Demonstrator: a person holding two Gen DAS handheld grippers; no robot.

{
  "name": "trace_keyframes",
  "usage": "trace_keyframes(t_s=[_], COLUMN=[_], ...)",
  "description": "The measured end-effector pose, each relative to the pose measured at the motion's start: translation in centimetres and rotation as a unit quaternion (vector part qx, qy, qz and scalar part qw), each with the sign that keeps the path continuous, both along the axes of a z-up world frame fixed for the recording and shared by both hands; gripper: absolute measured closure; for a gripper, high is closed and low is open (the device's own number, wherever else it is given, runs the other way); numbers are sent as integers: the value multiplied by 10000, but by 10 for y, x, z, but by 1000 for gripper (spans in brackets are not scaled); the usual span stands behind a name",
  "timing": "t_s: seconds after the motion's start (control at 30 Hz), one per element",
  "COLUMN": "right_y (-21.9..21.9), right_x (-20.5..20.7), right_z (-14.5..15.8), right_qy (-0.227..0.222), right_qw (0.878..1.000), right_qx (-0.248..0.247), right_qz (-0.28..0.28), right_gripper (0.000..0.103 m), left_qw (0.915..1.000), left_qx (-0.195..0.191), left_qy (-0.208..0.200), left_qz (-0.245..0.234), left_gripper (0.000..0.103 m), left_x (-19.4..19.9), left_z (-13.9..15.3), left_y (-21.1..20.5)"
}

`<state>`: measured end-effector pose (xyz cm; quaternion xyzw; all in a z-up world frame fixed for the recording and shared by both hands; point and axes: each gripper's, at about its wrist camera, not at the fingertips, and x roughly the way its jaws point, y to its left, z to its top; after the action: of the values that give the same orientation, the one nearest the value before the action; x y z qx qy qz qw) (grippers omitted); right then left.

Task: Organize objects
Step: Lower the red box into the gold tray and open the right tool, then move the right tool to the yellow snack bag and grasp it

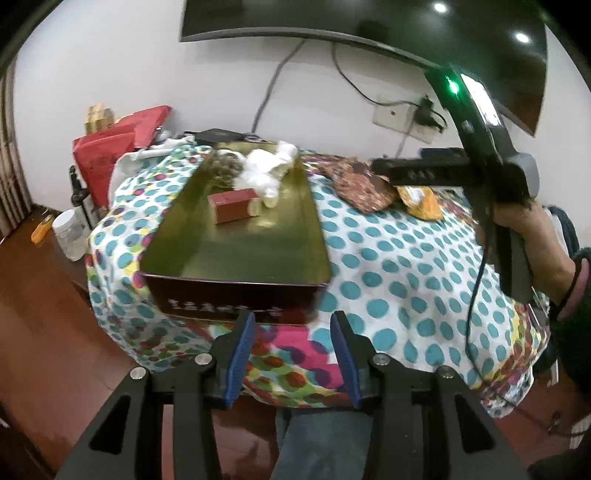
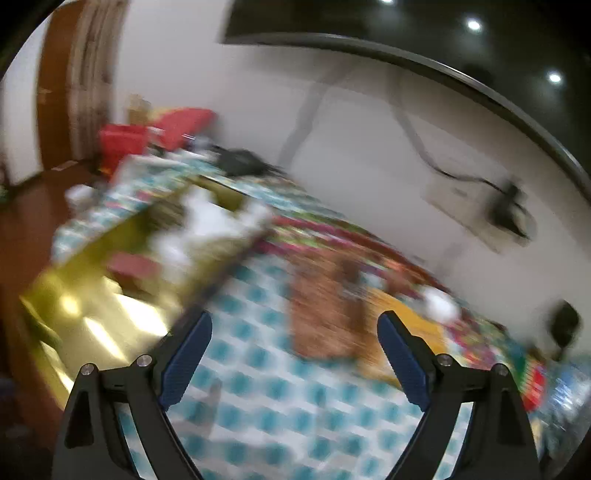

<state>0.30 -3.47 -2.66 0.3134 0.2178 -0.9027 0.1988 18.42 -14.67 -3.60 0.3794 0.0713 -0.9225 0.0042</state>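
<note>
A gold-lined tin tray (image 1: 236,254) lies on a dotted cloth. In it are a small red box (image 1: 233,205), white crumpled cloth (image 1: 267,168) and a dark clump at the far end. A brown patterned packet (image 1: 364,188) and an orange packet (image 1: 421,201) lie on the cloth to the right. My left gripper (image 1: 291,321) is open and empty just before the tray's near wall. My right gripper (image 2: 293,325) is open and empty, above the cloth before the brown packet (image 2: 325,314); that view is blurred. The tray (image 2: 74,314) shows at its left.
Red boxes (image 1: 110,147) and a white jar (image 1: 72,234) stand left of the table. A TV (image 1: 369,22) hangs on the wall with cables and a socket (image 1: 406,118). The right hand-held device (image 1: 491,155) is over the table's right side.
</note>
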Motion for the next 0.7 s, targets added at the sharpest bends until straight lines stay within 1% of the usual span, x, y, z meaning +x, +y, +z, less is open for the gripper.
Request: trace_keyframes(t_s=[0.1,0.17,0.23,0.33,0.43,0.5,0.63,0.7], right_y=[36,51,56,53,42,37,21,14], right_x=[-10,-16,-23,-31,-35,-36,-43,-47], right_z=[-16,-23,-29,-42,-57,-64,-86,-97], right_qy=[176,188,198,317,548,662,985,1060], right_qw=[9981,9966,9952,9915,9841,9801,9671,9615], right_qx=[389,596,750,1100,1601,1811,2326,2524], right_qz=[-438,-544,-592,-616,-533,-462,-312,-228], right_gripper=[13,13,14,14,14,14,14,15], left_qw=[9998,9994,9990,9984,9981,9978,9975,9973], left_qx=[-85,-171,-250,-306,-315,-331,-318,-332], left_qy=[5,10,11,-13,-97,-177,-329,-375], left_qz=[-174,-285,-365,-467,-525,-542,-535,-534], left_gripper=[60,60,60,60,60,60,60,60], left_x=[-2,-2,-2,-3,-6,-9,-15,-18], left_z=[1,2,3,3,1,-1,-8,-9], left_y=[14,23,29,36,40,41,42,43])
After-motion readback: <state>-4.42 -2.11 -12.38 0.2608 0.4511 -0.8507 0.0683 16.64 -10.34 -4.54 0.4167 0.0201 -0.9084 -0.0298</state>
